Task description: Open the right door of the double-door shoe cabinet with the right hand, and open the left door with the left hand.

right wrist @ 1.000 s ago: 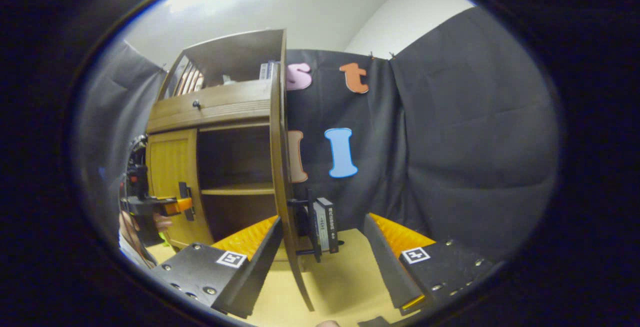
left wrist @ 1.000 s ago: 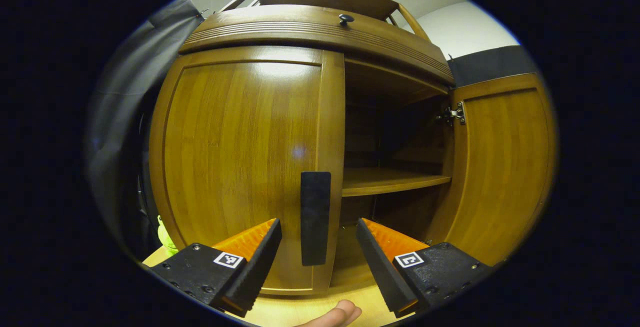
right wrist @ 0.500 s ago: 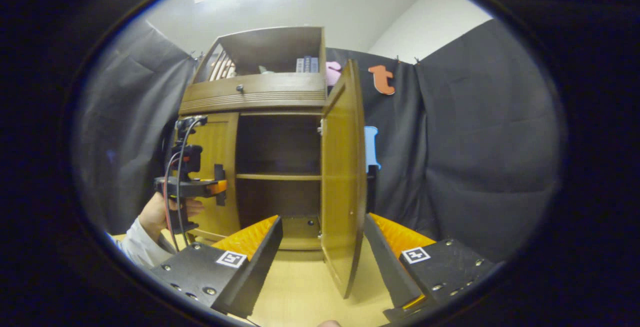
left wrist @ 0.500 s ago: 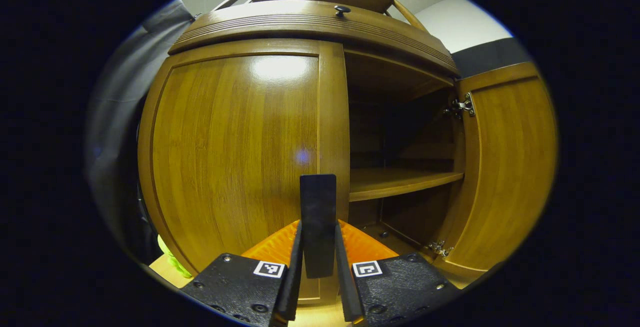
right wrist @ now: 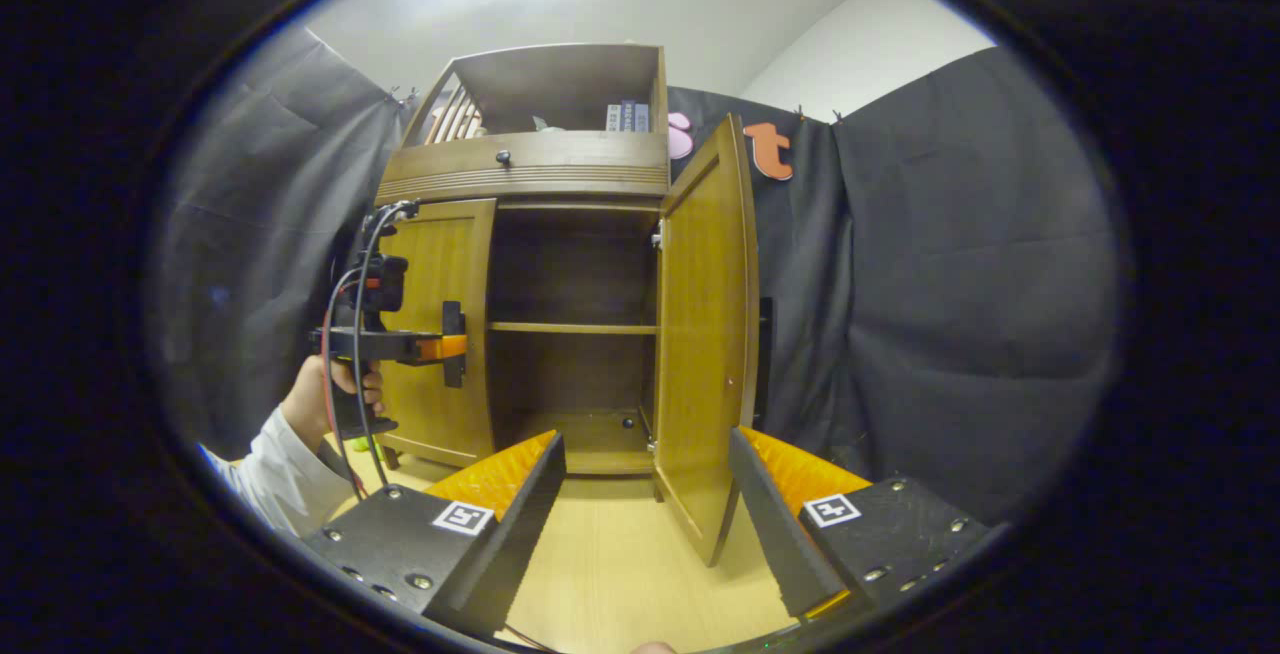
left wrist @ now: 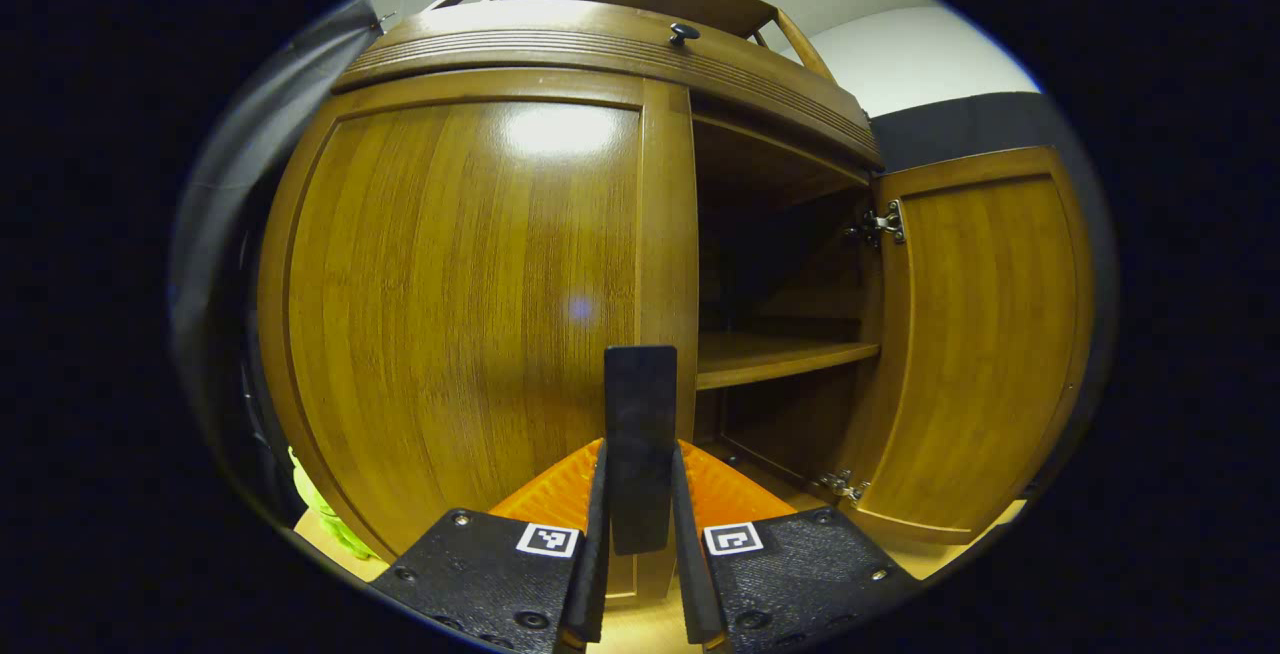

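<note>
1 door [right wrist: 705, 334] open (right); left hand-held gripper [left wrist: 640, 574] clamps handle [left wrist: 640, 459].

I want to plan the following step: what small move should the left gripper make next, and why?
Probably pull back, swinging the closed brown wooden left door outward. The left gripper has both fingers pressed on that door's flat black handle, the door lies flush with the cabinet front, and the brown wooden right door already stands open, away from the open right gripper.

left gripper view close against the shoe cabinet [left wrist: 470, 274]; right gripper view farther back, same cabinet front
</note>
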{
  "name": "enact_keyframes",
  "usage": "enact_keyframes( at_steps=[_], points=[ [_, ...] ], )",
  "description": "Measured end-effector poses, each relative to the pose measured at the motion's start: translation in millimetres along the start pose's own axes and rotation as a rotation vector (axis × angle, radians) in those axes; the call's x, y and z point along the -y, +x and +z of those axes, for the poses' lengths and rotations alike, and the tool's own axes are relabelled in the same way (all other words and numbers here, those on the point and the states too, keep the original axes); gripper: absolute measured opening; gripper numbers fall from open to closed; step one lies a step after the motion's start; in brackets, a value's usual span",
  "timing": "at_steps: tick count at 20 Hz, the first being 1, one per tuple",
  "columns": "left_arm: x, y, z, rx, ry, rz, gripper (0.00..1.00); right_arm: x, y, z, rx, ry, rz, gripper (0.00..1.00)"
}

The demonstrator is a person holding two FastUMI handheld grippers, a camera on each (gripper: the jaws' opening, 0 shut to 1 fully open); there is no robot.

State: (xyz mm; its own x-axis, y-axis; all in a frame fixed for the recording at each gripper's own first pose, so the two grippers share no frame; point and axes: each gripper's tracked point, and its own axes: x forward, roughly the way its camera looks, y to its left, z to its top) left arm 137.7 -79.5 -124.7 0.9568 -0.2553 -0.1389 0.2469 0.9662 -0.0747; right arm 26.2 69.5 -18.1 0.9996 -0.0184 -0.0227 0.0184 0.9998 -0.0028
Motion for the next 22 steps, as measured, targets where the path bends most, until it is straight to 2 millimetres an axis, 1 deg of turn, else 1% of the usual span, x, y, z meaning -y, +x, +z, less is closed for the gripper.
enact_keyframes(
  at_steps=[1,3,6,7,10,14,19,22],
  points=[
    [1.0,-4.3,1.8,-0.007,-0.003,-0.018,0.31,0.9,-2.4,-0.5,0.000,0.000,-0.001,0.97],
    [4.0,-19.5,-1.1,-0.022,-0.004,-0.049,0.31,-1.2,-8.8,1.5,0.007,0.009,0.012,0.97],
    [6.5,-38.6,-0.3,-0.028,-0.014,-0.079,0.30,3.4,-16.2,7.5,0.024,0.020,0.007,0.97],
    [7.0,-44.8,0.1,-0.030,-0.016,-0.084,0.31,3.8,-18.6,9.4,0.027,0.022,0.008,0.97],
    [7.6,-61.2,1.4,-0.032,-0.016,-0.097,0.31,6.3,-19.8,11.8,0.030,0.025,0.008,0.97],
    [6.1,-88.1,3.8,-0.015,0.000,-0.134,0.31,11.5,-20.9,8.2,0.023,0.031,0.000,0.97],
    [-1.6,-119.4,4.9,-0.017,0.005,-0.153,0.31,9.3,-20.2,8.5,0.023,0.023,0.009,0.97],
    [-5.6,-132.2,5.8,-0.019,0.004,-0.158,0.31,4.7,-20.3,9.7,0.029,0.019,0.023,0.97]
  ],
)
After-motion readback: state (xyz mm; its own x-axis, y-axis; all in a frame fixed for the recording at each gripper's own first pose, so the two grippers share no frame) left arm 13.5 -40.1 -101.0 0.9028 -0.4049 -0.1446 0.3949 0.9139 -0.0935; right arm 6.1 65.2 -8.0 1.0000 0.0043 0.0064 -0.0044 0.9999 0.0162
